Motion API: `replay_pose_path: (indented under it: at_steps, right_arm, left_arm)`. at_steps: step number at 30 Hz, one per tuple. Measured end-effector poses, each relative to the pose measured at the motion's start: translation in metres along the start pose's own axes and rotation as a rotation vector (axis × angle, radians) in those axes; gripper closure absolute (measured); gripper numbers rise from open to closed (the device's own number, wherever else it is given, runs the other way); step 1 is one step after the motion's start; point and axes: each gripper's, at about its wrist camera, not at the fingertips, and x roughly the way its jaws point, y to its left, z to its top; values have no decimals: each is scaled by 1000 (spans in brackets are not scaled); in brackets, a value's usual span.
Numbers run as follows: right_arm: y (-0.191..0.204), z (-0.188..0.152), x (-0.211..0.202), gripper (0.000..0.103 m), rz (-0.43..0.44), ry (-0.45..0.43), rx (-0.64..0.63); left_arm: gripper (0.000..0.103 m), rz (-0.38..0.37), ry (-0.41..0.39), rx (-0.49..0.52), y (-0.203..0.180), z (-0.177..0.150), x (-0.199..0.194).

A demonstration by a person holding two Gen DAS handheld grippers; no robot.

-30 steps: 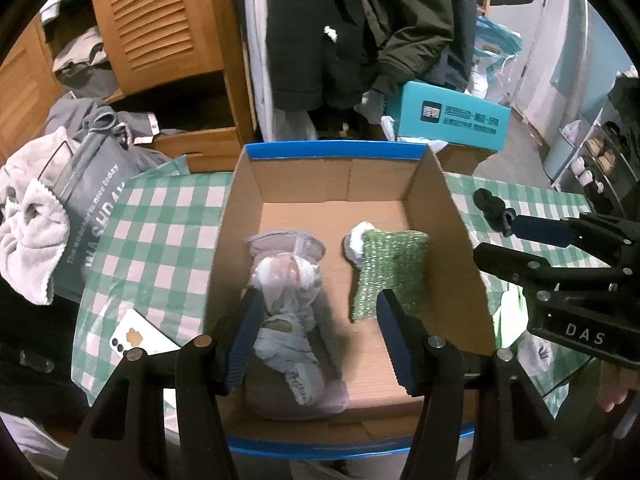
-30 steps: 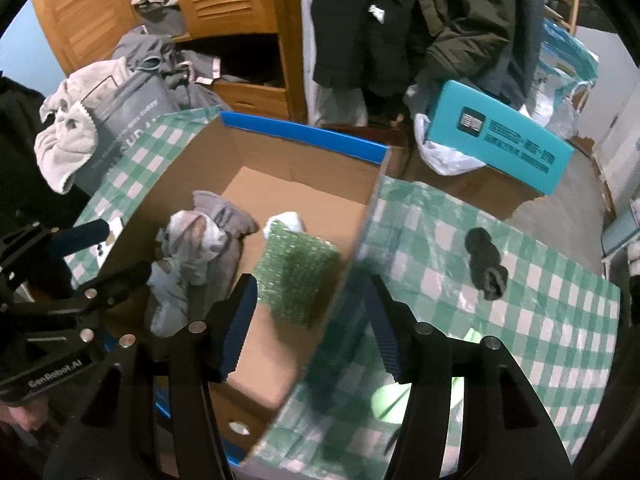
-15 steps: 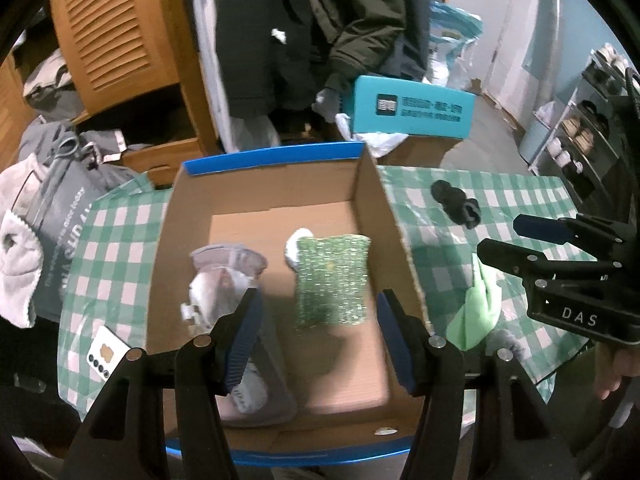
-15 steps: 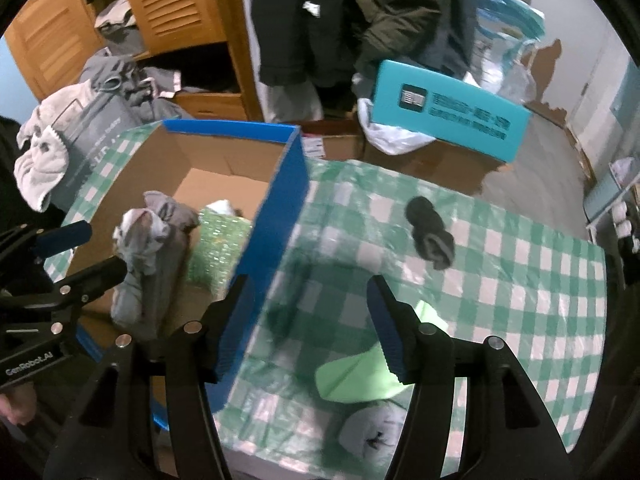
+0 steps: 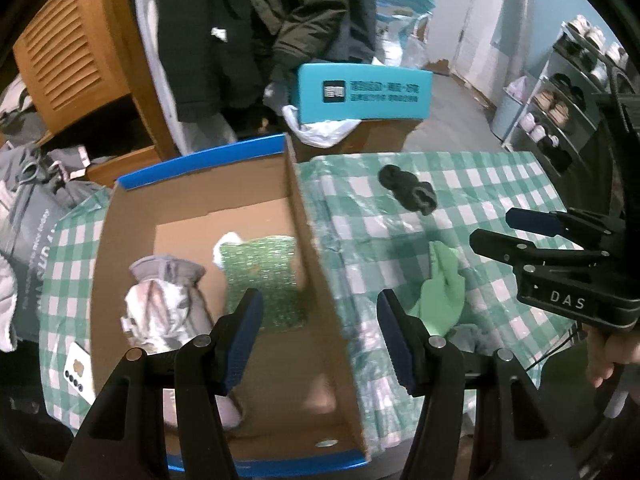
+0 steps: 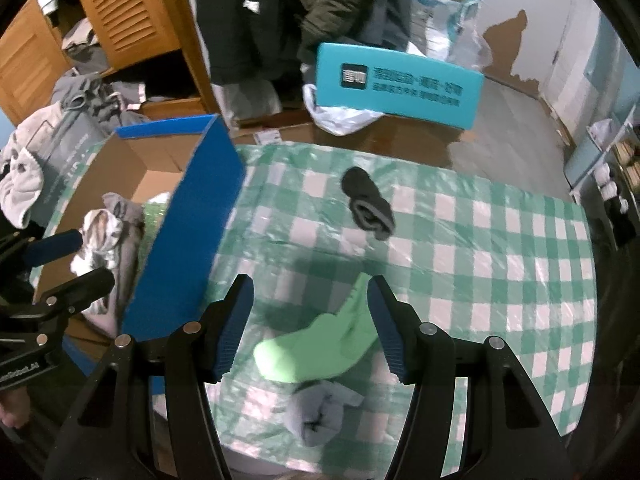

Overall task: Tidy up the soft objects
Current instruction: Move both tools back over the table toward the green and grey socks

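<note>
Nearest in the right wrist view, a rolled grey sock bundle [image 6: 316, 416], soft and lumpy, at 6 o'clock on the worktop [image 6: 500, 264] under a glossy green-and-white checked cover. Just beyond and touching it, a bright green sock [image 6: 316, 348], smooth knit, long axis from 7 toward 1 o'clock, narrow end pointing to 1. Right claw [image 6: 310, 326] spread open above that sock, ribbed blue pads clear of it, gripping nothing. Left claw [image 5: 320, 338] likewise open and empty, straddling the right wall of the cardboard box [image 5: 320, 264], blue outside and brown inside. Inside at 9 o'clock, a crumpled grey-and-white garment [image 5: 168, 304] and a flat, nubbly green cloth [image 5: 262, 276]. Farther at 12 o'clock on the cover, a dark rolled sock pair [image 6: 368, 204], axis from 11 to 5. Beyond the worktop, a teal carton [image 6: 400, 84].
</note>
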Motion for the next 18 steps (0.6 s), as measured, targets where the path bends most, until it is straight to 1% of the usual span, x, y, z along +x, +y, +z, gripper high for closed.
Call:
replay_pose_path:
  at_steps: [10,15,18]
  right_arm:
    - [-43,-14,-1,43,-19,18,82]
    - [-48,-30,-3,42,-9,36,80]
    - [-46,-45,0,42,1,62,65]
  left_arm:
    - [43,-30,46,56,-37,5,19]
    - [43,-54,78,68,-53,5,31]
    - [43,-83,106,64,-61,1,39]
